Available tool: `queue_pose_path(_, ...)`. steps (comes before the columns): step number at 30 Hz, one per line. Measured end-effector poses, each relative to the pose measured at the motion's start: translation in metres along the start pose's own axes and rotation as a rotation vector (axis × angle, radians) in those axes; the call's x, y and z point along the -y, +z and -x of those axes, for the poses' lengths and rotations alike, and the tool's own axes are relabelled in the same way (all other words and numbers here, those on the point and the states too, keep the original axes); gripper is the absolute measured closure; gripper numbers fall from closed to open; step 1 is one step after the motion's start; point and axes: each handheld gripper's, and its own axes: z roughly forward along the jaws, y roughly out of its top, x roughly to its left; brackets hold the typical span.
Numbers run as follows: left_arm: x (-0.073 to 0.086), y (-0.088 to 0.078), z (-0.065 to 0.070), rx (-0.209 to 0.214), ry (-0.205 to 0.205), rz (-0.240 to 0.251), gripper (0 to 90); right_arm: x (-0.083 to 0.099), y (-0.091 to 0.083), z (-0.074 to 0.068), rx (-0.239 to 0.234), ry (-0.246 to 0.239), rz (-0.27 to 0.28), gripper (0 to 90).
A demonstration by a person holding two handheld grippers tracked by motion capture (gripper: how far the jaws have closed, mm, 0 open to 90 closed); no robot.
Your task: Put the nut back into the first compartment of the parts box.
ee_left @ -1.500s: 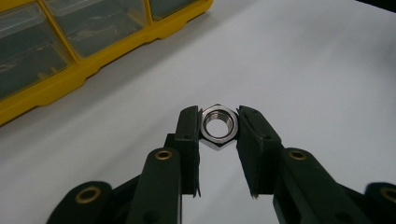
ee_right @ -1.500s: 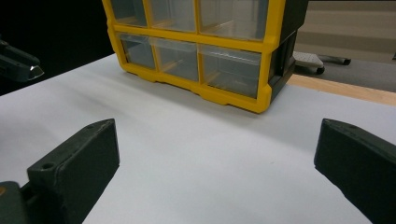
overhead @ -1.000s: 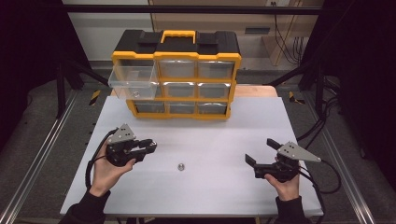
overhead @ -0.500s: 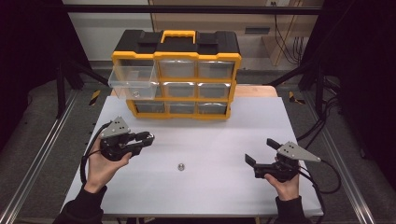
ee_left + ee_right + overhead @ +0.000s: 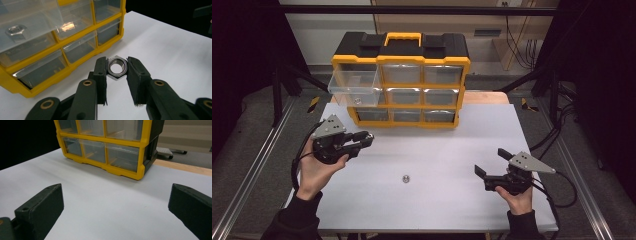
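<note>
A steel hex nut (image 5: 116, 67) is clamped between the pads of my left gripper (image 5: 117, 68), held above the white table. In the high view my left gripper (image 5: 364, 138) hovers just in front of the yellow drawer organizer (image 5: 402, 80), below its pulled-out clear top-left drawer (image 5: 354, 87). Another nut (image 5: 15, 30) lies inside that drawer. A third nut (image 5: 405, 178) rests on the table between my hands. My right gripper (image 5: 492, 162) sits near the table's right front, wide open with nothing between its fingers (image 5: 40, 207).
The organizer (image 5: 107, 145) stands at the back of the white table (image 5: 437, 150), with several clear drawers shut. A wooden edge shows behind the table at the right. Metal rails run along both sides of the table.
My left gripper has risen off the table with the nut and drifted a little left toward the open drawer. The right gripper has not moved.
</note>
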Motion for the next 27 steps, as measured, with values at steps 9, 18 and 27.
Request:
queue_pose_path(9,-0.012,-0.002,-0.003,-0.008,0.004,0.01,69.9,0.0,0.0,0.0,0.003,-0.002,-0.001,0.5)
queue_pose_path(18,-0.024,-0.007,-0.005,-0.019,0.011,0.016,70.0,0.0,0.001,0.001,0.004,-0.004,0.001,0.5)
queue_pose_path(27,-0.037,-0.012,-0.011,-0.043,0.014,0.016,70.0,0.0,0.0,0.0,0.001,-0.001,0.002,0.5)
